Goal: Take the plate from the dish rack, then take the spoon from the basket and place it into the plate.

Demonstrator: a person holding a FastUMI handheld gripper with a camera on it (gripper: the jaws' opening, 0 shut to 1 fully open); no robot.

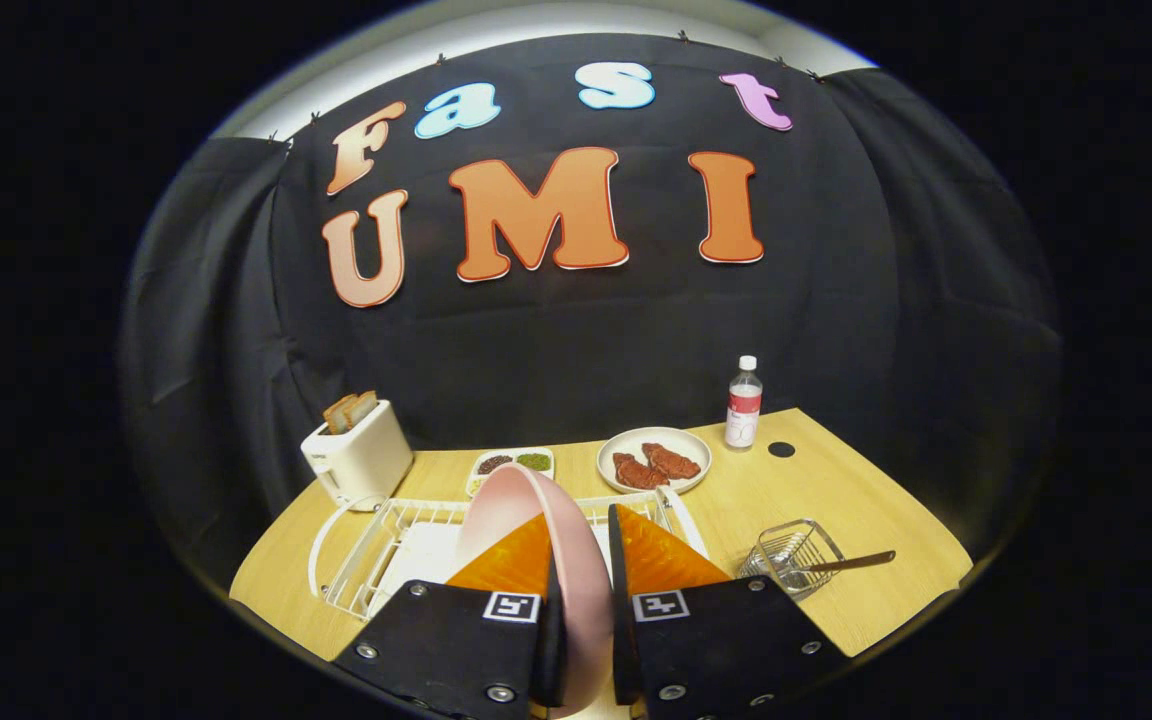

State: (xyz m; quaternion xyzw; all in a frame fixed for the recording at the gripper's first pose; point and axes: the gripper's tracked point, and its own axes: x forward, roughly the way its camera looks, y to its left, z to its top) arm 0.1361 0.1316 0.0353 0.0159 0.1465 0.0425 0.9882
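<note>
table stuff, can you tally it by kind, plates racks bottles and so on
plates: 2, pink plate between the gripper fingers, white plate of meat
dish rack: 1
basket: 1
spoon: 1
bottle: 1
toaster: 1
tray: 1
total: 8

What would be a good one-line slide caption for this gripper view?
Gripper clamps the pink plate above the white dish rack; spoon waits in the wire basket.
</note>
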